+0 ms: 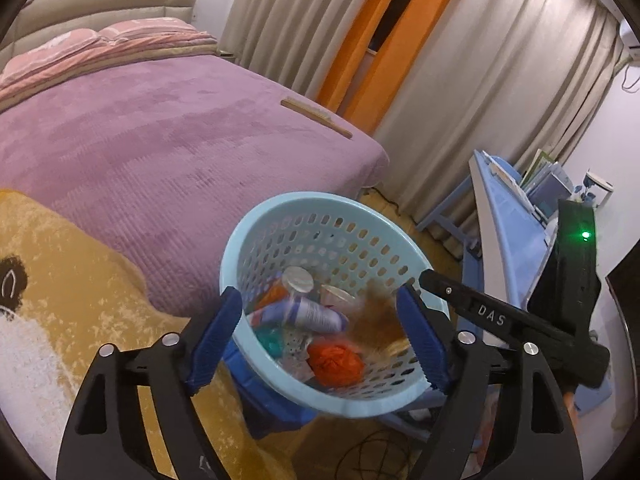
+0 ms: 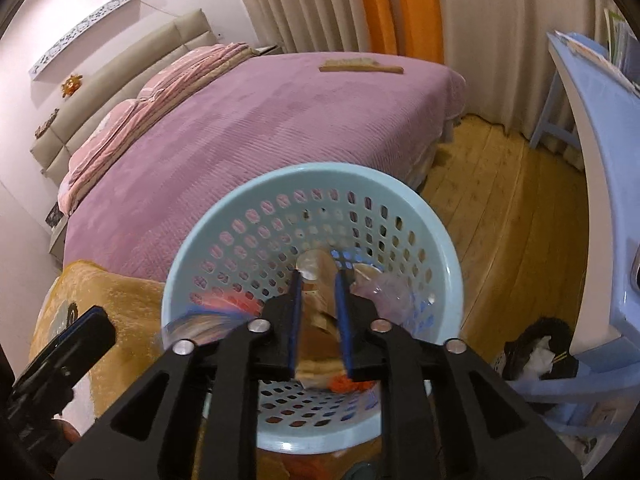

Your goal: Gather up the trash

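My left hand-held gripper (image 1: 320, 340) hangs with its jaws spread wide, one blue pad on each side of the pale blue basket (image 1: 280, 216), holding nothing. The basket sits directly ahead of and below it, tilted toward me, with the trash already lying in its bottom: a white-and-blue tube (image 1: 308, 312), a crumpled red wrapper (image 1: 336, 362), a teal scrap (image 1: 270, 338), a round clear lid (image 1: 298, 278) and a brown feathery tuft (image 1: 378, 316).

My right hand-held gripper (image 2: 320, 320) is over the same basket (image 2: 224, 216), its jaws drawn narrow. Between the pads (image 2: 295, 320) sits something tan and blurred (image 2: 318, 320); I cannot tell whether the pads actually pinch it or whether it lies in the basket beneath them.

Beyond the basket, ahead of both grippers, stretches the bed with its purple cover (image 1: 160, 140), a wooden brush (image 1: 316, 117) lying near its far edge. A yellow blanket (image 1: 80, 280) lies to my left gripper's left.
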{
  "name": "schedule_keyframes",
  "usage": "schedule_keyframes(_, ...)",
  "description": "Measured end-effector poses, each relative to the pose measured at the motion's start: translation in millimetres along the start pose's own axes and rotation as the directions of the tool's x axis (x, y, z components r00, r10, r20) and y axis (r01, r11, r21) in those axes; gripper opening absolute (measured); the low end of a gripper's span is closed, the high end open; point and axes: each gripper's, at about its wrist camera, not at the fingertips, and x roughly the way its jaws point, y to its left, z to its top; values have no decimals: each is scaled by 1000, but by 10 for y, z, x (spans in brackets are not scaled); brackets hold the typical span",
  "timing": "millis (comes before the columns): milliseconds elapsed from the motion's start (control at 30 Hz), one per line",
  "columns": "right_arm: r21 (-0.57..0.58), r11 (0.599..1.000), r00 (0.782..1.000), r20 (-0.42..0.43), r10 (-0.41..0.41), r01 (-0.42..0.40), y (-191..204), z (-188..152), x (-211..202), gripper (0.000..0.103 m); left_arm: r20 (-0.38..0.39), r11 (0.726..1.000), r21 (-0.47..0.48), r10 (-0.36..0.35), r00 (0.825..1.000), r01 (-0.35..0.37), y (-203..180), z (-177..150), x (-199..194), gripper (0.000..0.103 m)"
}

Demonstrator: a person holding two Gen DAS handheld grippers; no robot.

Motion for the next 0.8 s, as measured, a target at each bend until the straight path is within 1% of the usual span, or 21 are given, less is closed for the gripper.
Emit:
schedule_keyframes(33, 5, 1000, 1000, 1, 5, -5, -2, -8, -19, 37, 3, 1000, -3, 3, 1000, -3, 13, -23, -32, 80)
schedule_keyframes(67, 9, 1000, 1000, 6, 13, -13, -12, -16, -45, 54, 8, 1000, -7, 4, 1000, -4, 27, -47, -72, 80)
schedule_keyframes(100, 13, 1000, 1000, 14, 22, -22, -19, -19, -76, 60, 13, 1000, -10, 4, 1000, -4, 33, -69, -109, 81)
schedule_keyframes(133, 8, 1000, 999, 28, 29, -29, 2, -37, -136, 63, 20, 1000, -14, 7, 1000, -6, 50, -86, -155, 82)
schedule_keyframes(267, -44, 997, 998, 38, 57, -55, 182, -73, -309, 63, 63, 999, -37, 25, 998, -22, 121, -193, -402, 85)
schedule_keyframes(400, -93, 990, 992, 54, 111, -105, 393, -125, -519, 63, 119, 996, -66, 73, 990, -65, 206, -330, -739, 88)
schedule_keyframes(467, -117, 985, 989, 63, 135, -127, 516, -179, -632, 67, 144, 992, -71, 109, 984, -100, 236, -408, -889, 89)
schedule_keyframes(500, -130, 981, 986, 69, 153, -143, 588, -213, -693, 68, 160, 989, -78, 138, 977, -127, 258, -477, -986, 89)
schedule_keyframes(567, -154, 976, 983, 79, 169, -155, 689, -262, -767, 72, 180, 983, -92, 175, 968, -161, 296, -574, -1108, 89)
schedule_keyframes(667, -196, 967, 978, 99, 183, -161, 863, -374, -869, 73, 213, 965, -118, 254, 943, -234, 371, -724, -1297, 89)
schedule_keyframes(733, -219, 961, 972, 126, 197, -167, 968, -463, -925, 73, 250, 946, -131, 321, 914, -296, 425, -826, -1429, 89)
schedule_keyframes(800, -237, 955, 963, 159, 219, -178, 1041, -541, -971, 73, 287, 921, -147, 388, 876, -360, 466, -907, -1534, 89)
